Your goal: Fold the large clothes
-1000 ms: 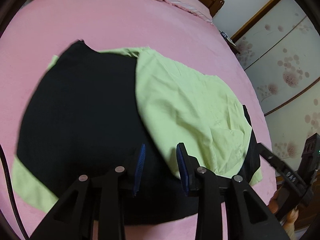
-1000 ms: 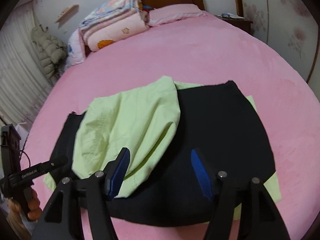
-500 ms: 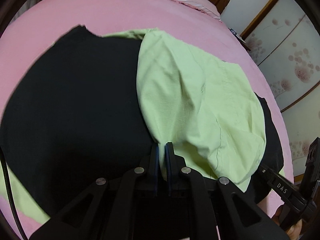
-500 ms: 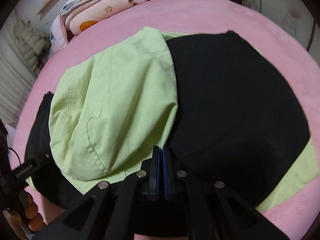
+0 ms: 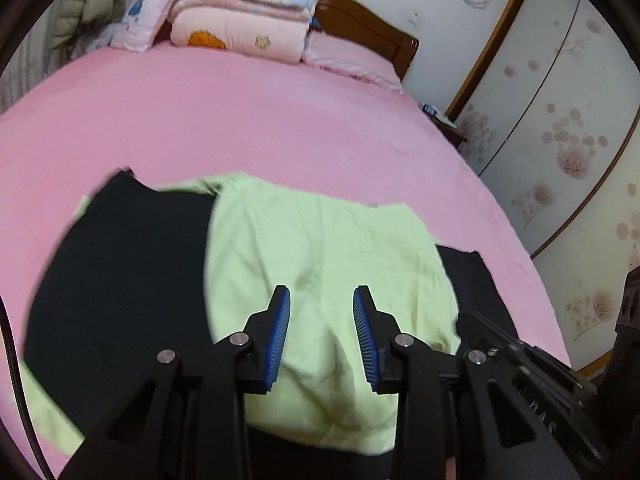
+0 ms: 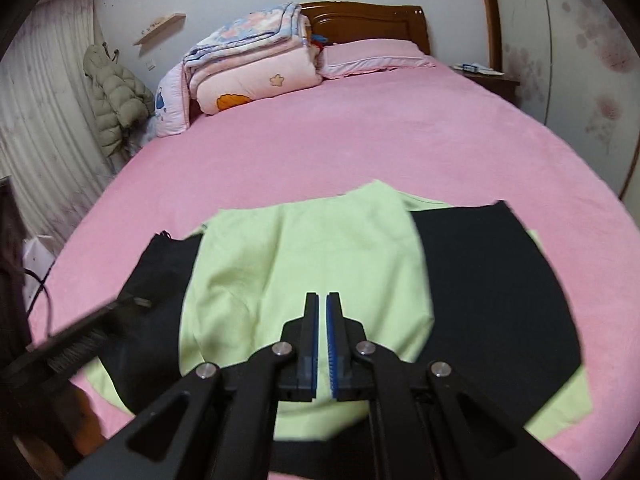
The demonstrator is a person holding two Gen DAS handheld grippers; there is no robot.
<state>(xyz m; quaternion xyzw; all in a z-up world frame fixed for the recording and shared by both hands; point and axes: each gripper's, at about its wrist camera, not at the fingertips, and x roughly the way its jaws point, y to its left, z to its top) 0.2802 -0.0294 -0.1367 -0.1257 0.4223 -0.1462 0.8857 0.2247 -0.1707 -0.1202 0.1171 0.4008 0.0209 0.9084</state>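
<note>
Two garments lay stacked near the foot of the pink bed (image 5: pixel 280 120), with both grippers above them.

The near hems of the light green garment (image 5: pixel 320 260) and the black garment (image 5: pixel 120 280) were cut off behind our gripper frames, so we could not make out where they ended. The green one lay folded over the middle of the black one, with black cloth showing on both sides and green strips peeking from beneath its outer edges. Our left gripper (image 5: pixel 322 336) had its fingers apart, holding nothing. Our right gripper (image 6: pixel 322 340) had its fingers nearly together with a thin gap; we could not tell whether cloth was pinched between them. Beyond the far hems, bare pink sheet ran to the folded quilts (image 6: pixel 256 68) at the headboard.
</note>
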